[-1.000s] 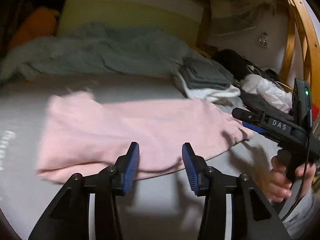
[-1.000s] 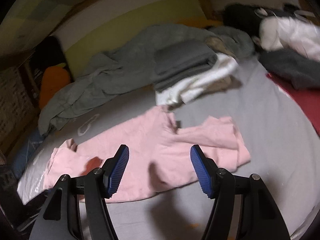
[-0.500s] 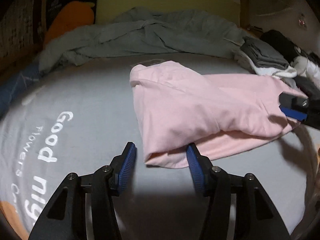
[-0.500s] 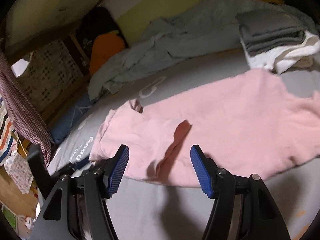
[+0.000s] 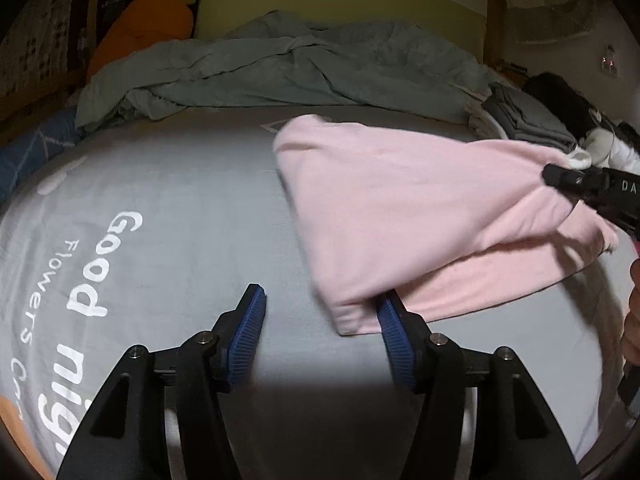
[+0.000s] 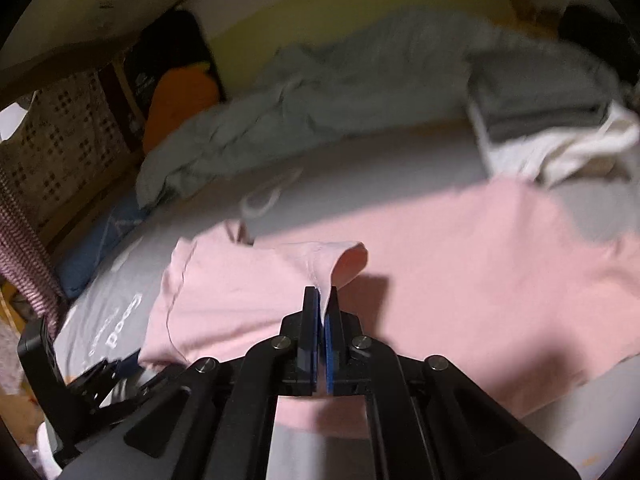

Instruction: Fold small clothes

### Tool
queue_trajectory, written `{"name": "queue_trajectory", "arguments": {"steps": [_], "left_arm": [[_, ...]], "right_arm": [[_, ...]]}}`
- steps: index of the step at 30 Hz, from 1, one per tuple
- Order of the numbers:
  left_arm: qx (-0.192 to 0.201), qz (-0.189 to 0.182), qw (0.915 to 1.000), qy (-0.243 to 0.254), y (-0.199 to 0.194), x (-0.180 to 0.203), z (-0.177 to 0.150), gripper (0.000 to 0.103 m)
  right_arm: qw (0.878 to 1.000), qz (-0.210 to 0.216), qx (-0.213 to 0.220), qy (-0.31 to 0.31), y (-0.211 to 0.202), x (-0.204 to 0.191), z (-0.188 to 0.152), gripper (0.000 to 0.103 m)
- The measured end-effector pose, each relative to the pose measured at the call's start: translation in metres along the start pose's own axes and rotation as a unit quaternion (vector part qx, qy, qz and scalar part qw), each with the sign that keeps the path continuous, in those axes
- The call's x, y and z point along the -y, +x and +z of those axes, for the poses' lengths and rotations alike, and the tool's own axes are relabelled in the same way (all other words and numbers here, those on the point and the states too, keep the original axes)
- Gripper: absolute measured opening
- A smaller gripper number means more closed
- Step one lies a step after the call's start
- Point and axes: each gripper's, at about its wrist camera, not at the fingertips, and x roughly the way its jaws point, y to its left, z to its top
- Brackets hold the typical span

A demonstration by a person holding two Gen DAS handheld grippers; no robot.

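Observation:
A pink garment (image 5: 420, 208) lies folded over on the grey bedsheet (image 5: 160, 208). My left gripper (image 5: 322, 300) is low at its near left corner, and its jaws are opening. The corner lies between them beside the right finger (image 5: 390, 320), and the pads do not press on it. My right gripper (image 6: 322, 294) is shut on a raised fold of the pink garment (image 6: 480, 272) along its near edge. In the left wrist view, the right gripper's (image 5: 560, 178) black tip sits at the garment's right end. In the right wrist view, the left gripper (image 6: 100, 376) shows at the lower left.
A rumpled grey-green duvet (image 5: 300, 68) runs along the back of the bed. A folded stack of grey and white clothes (image 6: 540, 112) sits back right, with dark and white clothes (image 5: 600, 140) beyond it. An orange plush (image 5: 148, 28) is at the back left. A hand (image 5: 634, 312) shows at the right edge.
The right gripper moved in and shut on a fold of the pink garment, lifting it slightly. The left gripper swung to the garment's near left corner and its jaws widened.

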Motion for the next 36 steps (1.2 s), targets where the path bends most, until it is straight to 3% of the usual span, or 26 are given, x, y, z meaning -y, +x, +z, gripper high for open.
{"name": "queue_trajectory", "arguments": {"steps": [3,10,16,24,27,30,34,36], "left_arm": [[0.000,0.002,1.0000,0.004,0.000,0.001,0.000,0.058],[-0.002,0.013,0.9999,0.007,0.001,0.002,0.000,0.062],[-0.004,0.010,0.9999,-0.009,0.002,-0.003,0.000,0.067],[0.007,0.008,0.9995,-0.031,-0.006,-0.012,-0.005,0.068],[0.019,0.004,0.9982,-0.057,-0.012,-0.021,-0.010,0.068],[0.020,0.025,0.9983,-0.048,-0.013,-0.017,-0.011,0.068],[0.027,0.039,0.9970,-0.061,-0.021,-0.017,-0.015,0.068],[0.055,0.037,0.9957,-0.064,-0.038,-0.016,-0.025,0.068]], "right_arm": [[1.000,-0.017,0.009,0.009,-0.007,0.013,0.006,0.002],[0.998,-0.024,-0.028,0.041,0.005,0.039,-0.011,0.002],[0.999,-0.036,-0.018,0.015,-0.005,0.037,-0.011,0.002],[0.998,-0.048,-0.003,0.026,-0.032,0.044,-0.013,0.002],[0.999,-0.029,-0.006,0.040,-0.043,0.050,-0.016,0.002],[0.998,-0.020,-0.023,0.049,-0.047,0.053,-0.025,0.002],[0.995,-0.072,-0.049,0.053,-0.042,0.062,-0.043,0.002],[0.994,-0.085,-0.030,0.054,-0.054,0.067,-0.043,0.002]]}}
